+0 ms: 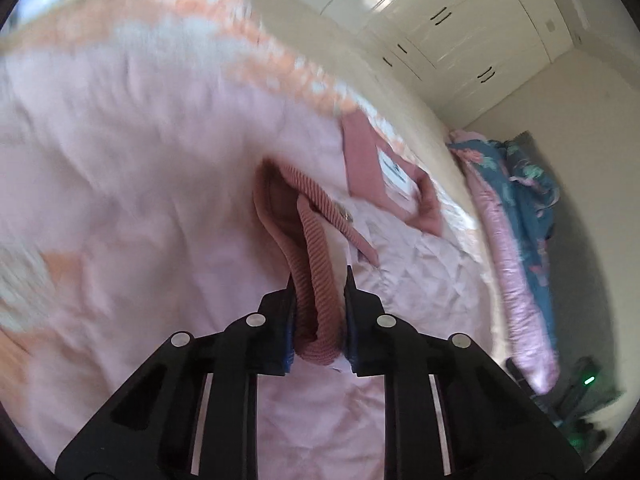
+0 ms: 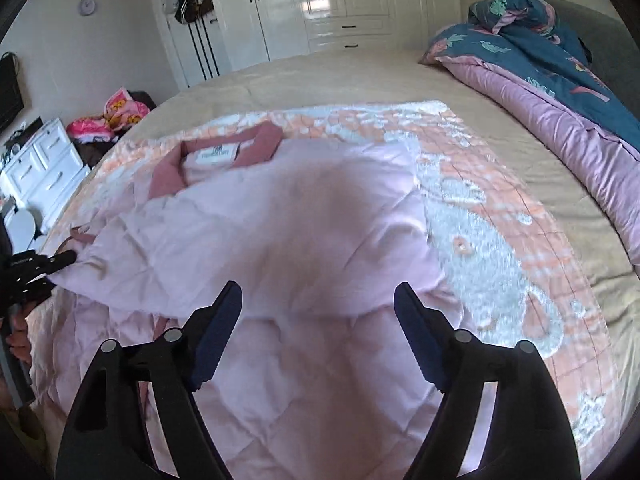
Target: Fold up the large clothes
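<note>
Looking along the left gripper (image 1: pixel 319 280), its two black fingers with blue pads are clamped on a ribbed, dusty-rose cuff (image 1: pixel 316 280) of a pale pink quilted jacket (image 1: pixel 140 160). The cuff fills the narrow gap between the pads and loops upward into the sleeve opening. The jacket spreads across most of this view, much of it blurred. Its darker pink collar (image 1: pixel 360 160), with a white label inside, lies up and to the right of the cuff. Under the jacket lies an orange and white patterned blanket (image 1: pixel 240 28), spread on a beige bed (image 1: pixel 400 92). A rolled duvet (image 1: pixel 516 216), blue with a floral print on one side and pink on the other, sits at the far right edge of the bed. White wardrobes (image 1: pixel 440 20) stand behind.

From the right wrist camera, the right gripper (image 2: pixel 318 292) hangs above the jacket (image 2: pixel 280 220) with its jaws spread wide and nothing between them. The jacket lies on the blanket (image 2: pixel 480 208) in the middle of the bed (image 2: pixel 320 72), its collar (image 2: pixel 224 148) toward the far side. At the left edge, the left gripper (image 2: pixel 66 258) pinches the jacket's outer edge, and part of a hand (image 2: pixel 20 332) shows below it. The duvet (image 2: pixel 560 92) is heaped at the upper right. White wardrobes (image 2: pixel 320 0) line the far wall, and a white dresser (image 2: pixel 40 164) stands at the left.
</note>
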`<state>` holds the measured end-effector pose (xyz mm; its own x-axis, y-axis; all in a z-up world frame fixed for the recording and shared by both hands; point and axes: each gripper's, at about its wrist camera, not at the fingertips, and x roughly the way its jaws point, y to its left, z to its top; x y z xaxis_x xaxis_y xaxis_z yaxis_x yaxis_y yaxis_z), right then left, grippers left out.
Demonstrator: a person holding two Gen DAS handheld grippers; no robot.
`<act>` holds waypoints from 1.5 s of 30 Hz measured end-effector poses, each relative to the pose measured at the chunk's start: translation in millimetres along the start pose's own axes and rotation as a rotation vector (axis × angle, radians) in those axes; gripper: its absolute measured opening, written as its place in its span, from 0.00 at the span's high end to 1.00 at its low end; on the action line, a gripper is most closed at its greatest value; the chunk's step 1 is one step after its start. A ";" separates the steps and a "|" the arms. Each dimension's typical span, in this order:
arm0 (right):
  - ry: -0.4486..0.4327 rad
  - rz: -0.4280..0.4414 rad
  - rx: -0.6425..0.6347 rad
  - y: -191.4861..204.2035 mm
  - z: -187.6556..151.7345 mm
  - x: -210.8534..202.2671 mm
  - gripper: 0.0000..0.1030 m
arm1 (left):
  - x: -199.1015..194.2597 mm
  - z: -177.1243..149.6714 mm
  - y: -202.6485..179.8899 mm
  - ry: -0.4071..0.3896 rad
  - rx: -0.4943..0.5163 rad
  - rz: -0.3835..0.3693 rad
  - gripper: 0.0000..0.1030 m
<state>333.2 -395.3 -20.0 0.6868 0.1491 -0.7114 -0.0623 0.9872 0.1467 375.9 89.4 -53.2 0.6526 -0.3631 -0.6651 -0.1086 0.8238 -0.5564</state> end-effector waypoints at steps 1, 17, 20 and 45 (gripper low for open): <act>0.008 0.005 -0.004 -0.1 1.1 4.2 0.25 | -0.4 1.7 1.8 -0.002 0.008 0.017 0.89; 0.189 -0.003 0.098 -33.3 -21.0 68.6 0.21 | 33.2 -15.6 7.9 0.075 0.086 0.165 0.80; 0.177 -0.001 0.123 -32.7 -17.7 57.7 0.21 | 30.6 -13.8 5.9 0.080 0.088 0.163 0.78; -0.074 0.047 0.047 12.5 10.8 -46.2 0.06 | -62.6 -10.7 -31.9 -0.034 0.164 0.193 0.09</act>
<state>308.5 -390.4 22.1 0.7356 0.1888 -0.6506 -0.0629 0.9753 0.2119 330.5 81.2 0.8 0.6569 -0.1797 -0.7323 -0.1126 0.9369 -0.3309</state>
